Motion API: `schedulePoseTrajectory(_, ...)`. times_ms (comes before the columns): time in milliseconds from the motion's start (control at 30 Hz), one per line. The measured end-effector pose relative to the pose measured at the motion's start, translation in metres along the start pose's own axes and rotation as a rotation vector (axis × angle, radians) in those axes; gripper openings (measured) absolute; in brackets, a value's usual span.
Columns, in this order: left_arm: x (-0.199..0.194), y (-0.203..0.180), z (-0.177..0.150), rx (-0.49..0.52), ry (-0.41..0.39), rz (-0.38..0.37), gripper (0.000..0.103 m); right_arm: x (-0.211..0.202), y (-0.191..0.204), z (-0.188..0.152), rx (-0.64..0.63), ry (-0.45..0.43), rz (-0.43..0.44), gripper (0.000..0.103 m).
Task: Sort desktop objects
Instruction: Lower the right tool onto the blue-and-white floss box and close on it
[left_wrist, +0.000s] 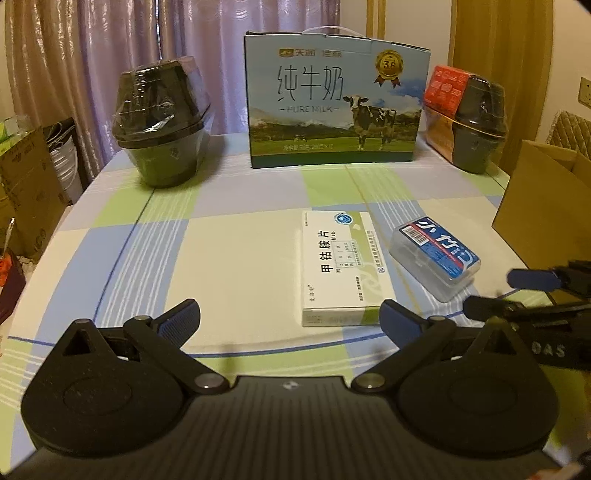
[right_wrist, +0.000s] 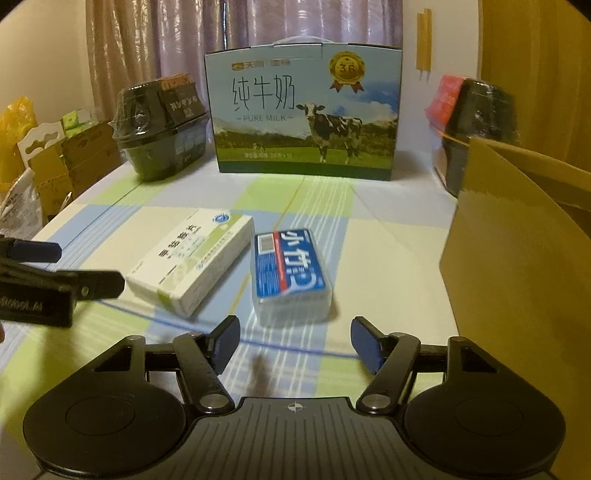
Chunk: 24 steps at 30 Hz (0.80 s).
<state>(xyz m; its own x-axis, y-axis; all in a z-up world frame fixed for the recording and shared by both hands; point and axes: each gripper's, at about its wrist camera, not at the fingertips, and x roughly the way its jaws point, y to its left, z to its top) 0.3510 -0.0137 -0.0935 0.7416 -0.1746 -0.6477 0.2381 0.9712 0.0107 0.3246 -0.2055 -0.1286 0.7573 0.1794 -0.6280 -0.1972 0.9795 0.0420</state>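
Both grippers hang low over the near edge of the table, the left gripper (left_wrist: 290, 317) and the right gripper (right_wrist: 295, 338) each with its jaws spread wide and nothing between them. Beyond them, from largest down: the pastel checked tablecloth (left_wrist: 229, 251), the blue-and-green pure-milk carton with a cow printed on it (right_wrist: 306, 114) standing at the far edge, the open brown cardboard box (right_wrist: 517, 236) to the right (probably the sorting bin), the flat white-and-green medicine carton (left_wrist: 340, 266) and the small clear plastic case with a blue-and-red label (right_wrist: 291, 269), lying just beside each other but apart. Judging by the aim, the right gripper's target is the clear case: close across its narrow width, squarely, since the slick plastic may twist or slide out
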Motion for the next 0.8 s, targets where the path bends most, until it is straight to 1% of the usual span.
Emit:
schedulePoseTrajectory(200, 0.009, -0.004, 0.002, 0.013, -0.009, -0.019, 0.101, 0.018, 0.000, 0.002, -0.025, -0.001, 0.013, 0.064)
schedulePoseTrajectory(400, 0.014, -0.008, 0.003, 0.020, -0.017, -0.029, 0.102, 0.029, -0.005, 0.004, -0.013, -0.002, 0.021, 0.063)
schedulePoseTrajectory(500, 0.016, -0.010, 0.003, 0.020, -0.014, -0.035, 0.101, 0.031, -0.006, 0.005, -0.012, -0.009, 0.030, 0.061)
schedulePoseTrajectory(567, 0.017, -0.012, 0.003, 0.020, -0.017, -0.045, 0.101, 0.032, -0.006, 0.005, -0.010, -0.007, 0.036, 0.055)
schedulePoseTrajectory(600, 0.018, -0.014, 0.003, 0.022, -0.017, -0.048, 0.101, 0.032, -0.006, 0.005, -0.010, -0.007, 0.037, 0.054)
schedulePoseTrajectory(800, 0.025, -0.020, 0.002, 0.038, -0.012, -0.062, 0.101, 0.028, -0.009, 0.005, -0.010, -0.016, 0.012, 0.053)
